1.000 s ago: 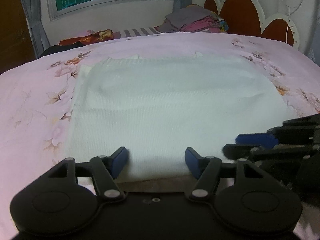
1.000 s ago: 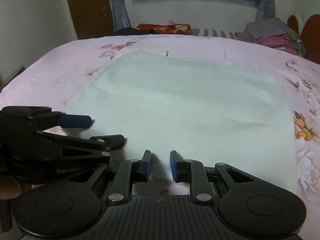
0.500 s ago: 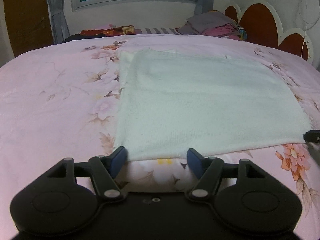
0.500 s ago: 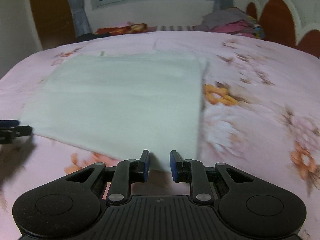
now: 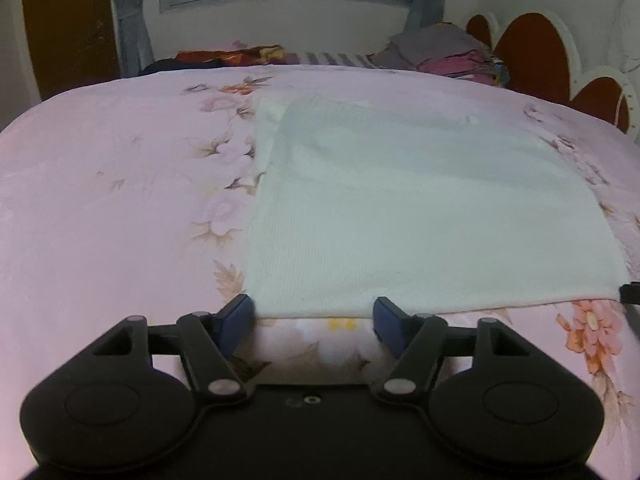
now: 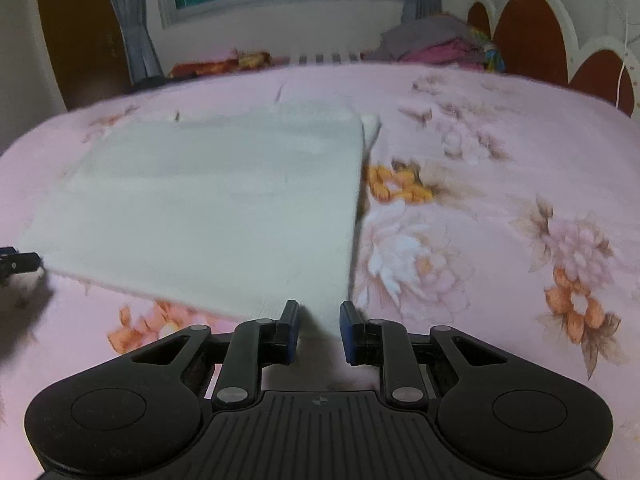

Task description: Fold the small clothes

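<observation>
The white knit garment [image 5: 420, 216] lies flat on the pink floral bed [image 5: 100, 200], already a rough rectangle w/ a thin layered edge showing at its far side. Your left tongs [image 5: 312, 320] stand wide, nothing between them, at the near-left corner; from there the cloth spreads toward 12 to 2 o'clock. Your right tongs [image 6: 319, 330] are narrow but not gripping, near-right corner peeking into the gap; cloth runs off toward 10 to 11 o'clock. It looks soft, light, limp, probably a bit stretchy, so it'll sag and drag if lifted by one point. Take both near corners together, pinching all layers just inside the hem, and lift evenly.
</observation>
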`<act>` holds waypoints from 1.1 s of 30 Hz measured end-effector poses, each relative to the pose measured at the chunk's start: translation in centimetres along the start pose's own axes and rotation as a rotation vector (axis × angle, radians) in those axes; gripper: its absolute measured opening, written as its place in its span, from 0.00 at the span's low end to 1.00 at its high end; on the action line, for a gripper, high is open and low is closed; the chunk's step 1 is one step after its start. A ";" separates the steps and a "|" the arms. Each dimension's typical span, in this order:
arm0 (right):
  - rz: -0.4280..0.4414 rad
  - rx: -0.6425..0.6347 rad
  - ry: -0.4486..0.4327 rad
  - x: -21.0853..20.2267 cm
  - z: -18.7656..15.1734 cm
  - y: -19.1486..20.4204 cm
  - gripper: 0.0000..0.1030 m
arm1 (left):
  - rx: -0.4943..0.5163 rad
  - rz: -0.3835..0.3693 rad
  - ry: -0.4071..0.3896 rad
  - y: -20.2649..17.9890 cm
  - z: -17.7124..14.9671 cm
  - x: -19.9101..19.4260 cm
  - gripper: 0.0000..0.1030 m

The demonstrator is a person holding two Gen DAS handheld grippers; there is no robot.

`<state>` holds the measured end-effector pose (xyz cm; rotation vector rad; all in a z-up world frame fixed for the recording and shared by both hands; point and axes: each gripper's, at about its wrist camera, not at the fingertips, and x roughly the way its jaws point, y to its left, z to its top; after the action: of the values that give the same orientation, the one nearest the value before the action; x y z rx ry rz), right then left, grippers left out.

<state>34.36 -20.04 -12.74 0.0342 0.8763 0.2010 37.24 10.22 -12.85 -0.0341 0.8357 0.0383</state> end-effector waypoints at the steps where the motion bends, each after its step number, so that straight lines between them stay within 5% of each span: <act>1: 0.003 0.005 0.001 0.2 -0.2 -0.2 0.21 | -0.004 0.003 -0.008 0.0 0.0 -0.3 0.64; 8: 0.027 0.035 -0.072 -2.2 0.1 0.1 0.21 | -0.098 -0.024 -0.060 0.5 -0.3 -3.0 0.71; 13: 0.080 0.038 -0.122 -3.9 0.6 0.8 0.21 | -0.452 -0.223 -0.063 3.8 -2.2 -3.1 0.51; 19: 0.130 0.025 -0.157 -4.2 2.1 2.7 0.21 | -0.712 -0.285 -0.074 5.7 -3.5 -0.1 0.52; 30: 0.161 -0.012 -0.126 3.3 8.9 8.8 0.20 | -0.853 -0.287 -0.237 5.8 -1.6 4.4 0.47; 32: 0.161 -0.027 -0.113 5.1 9.8 10.1 0.00 | -0.834 -0.277 -0.245 5.6 -1.0 4.8 0.43; 33: 0.163 -0.028 -0.107 5.8 10.1 10.5 0.00 | -0.831 -0.274 -0.243 5.7 -0.7 5.2 0.36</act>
<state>44.02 -8.10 -9.47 0.0900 0.7639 0.3609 39.90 15.97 -17.23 -0.9074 0.5191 0.1270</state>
